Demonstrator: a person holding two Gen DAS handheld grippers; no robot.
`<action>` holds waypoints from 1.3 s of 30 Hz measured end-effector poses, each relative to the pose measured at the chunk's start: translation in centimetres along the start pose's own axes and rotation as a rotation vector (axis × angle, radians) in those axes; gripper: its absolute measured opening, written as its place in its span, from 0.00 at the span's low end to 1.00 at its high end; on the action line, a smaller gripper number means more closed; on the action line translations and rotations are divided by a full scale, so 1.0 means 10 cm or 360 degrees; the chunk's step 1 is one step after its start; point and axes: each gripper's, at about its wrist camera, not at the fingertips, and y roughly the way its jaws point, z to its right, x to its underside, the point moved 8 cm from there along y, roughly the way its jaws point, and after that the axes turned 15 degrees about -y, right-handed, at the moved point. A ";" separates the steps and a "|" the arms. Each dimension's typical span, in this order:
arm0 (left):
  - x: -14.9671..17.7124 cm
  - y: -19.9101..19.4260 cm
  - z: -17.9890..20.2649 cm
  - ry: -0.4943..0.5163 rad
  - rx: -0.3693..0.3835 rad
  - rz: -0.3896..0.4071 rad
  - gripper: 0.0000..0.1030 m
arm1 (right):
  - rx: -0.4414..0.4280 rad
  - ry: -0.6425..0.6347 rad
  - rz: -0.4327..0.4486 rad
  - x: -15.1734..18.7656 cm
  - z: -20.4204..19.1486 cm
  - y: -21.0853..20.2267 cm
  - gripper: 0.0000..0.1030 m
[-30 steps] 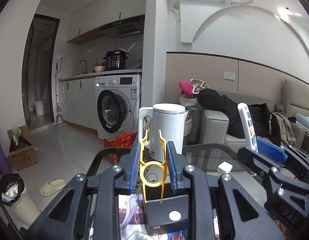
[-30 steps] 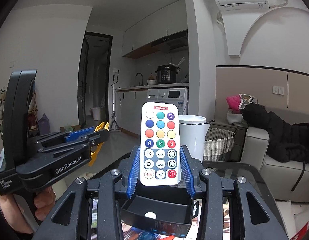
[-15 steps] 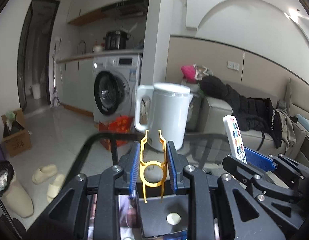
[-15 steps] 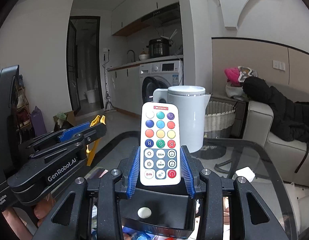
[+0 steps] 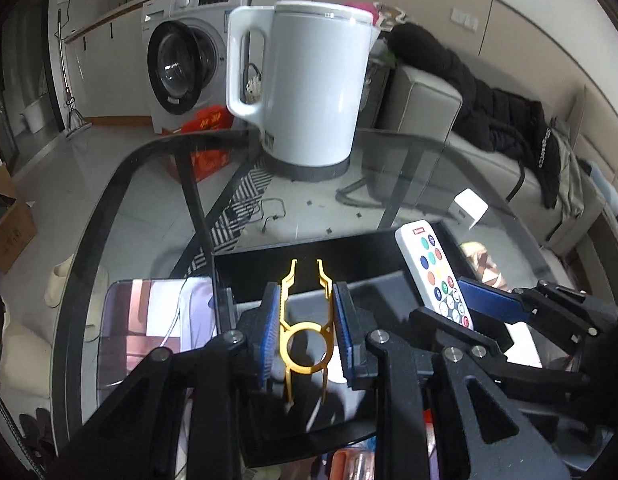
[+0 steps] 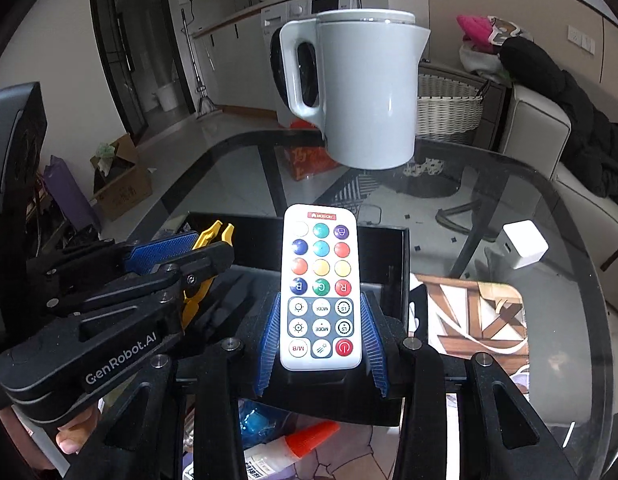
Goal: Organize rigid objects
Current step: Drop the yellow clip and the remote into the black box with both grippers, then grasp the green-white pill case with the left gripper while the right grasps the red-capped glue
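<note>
My left gripper (image 5: pixel 307 312) is shut on a thin yellow metal tool (image 5: pixel 307 326) with a ring and two prongs, held over a black open box (image 5: pixel 309 248) on the glass table. My right gripper (image 6: pixel 321 334) is shut on a white remote control (image 6: pixel 320 286) with coloured buttons, also above the black box (image 6: pixel 383 248). In the left wrist view the remote control (image 5: pixel 435 272) and right gripper sit at the right. In the right wrist view the left gripper (image 6: pixel 197 248) with the yellow tool (image 6: pixel 211 236) is at the left.
A white electric kettle (image 5: pixel 305 76) stands at the far side of the round glass table (image 5: pixel 121 184). A small white cube (image 6: pixel 525 244) lies at the right. Picture cards (image 6: pixel 481 320) lie flat beside the box. A glue bottle (image 6: pixel 293 448) lies near me.
Both grippers have tilted downward and come lower and closer to the table; the black box and the kettle now fill more of each view. Both grips are unchanged.
</note>
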 end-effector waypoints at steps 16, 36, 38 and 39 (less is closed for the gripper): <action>0.04 0.10 -0.01 0.0046 -0.0039 -0.0046 0.26 | -0.0018 -0.0017 -0.0087 0.14 -0.07 0.03 0.38; 0.17 -0.75 -0.38 0.0084 -0.0044 0.0077 0.49 | -0.0069 -0.0005 -0.0039 0.33 -0.26 -0.66 0.38; 0.28 -0.77 -0.45 0.0120 -0.0061 0.0045 0.49 | -0.0123 0.0006 -0.0067 0.42 -0.34 -0.69 0.38; 0.34 -0.76 -0.50 0.0130 -0.0062 0.0011 0.49 | -0.0142 0.0014 -0.0086 0.46 -0.37 -0.69 0.38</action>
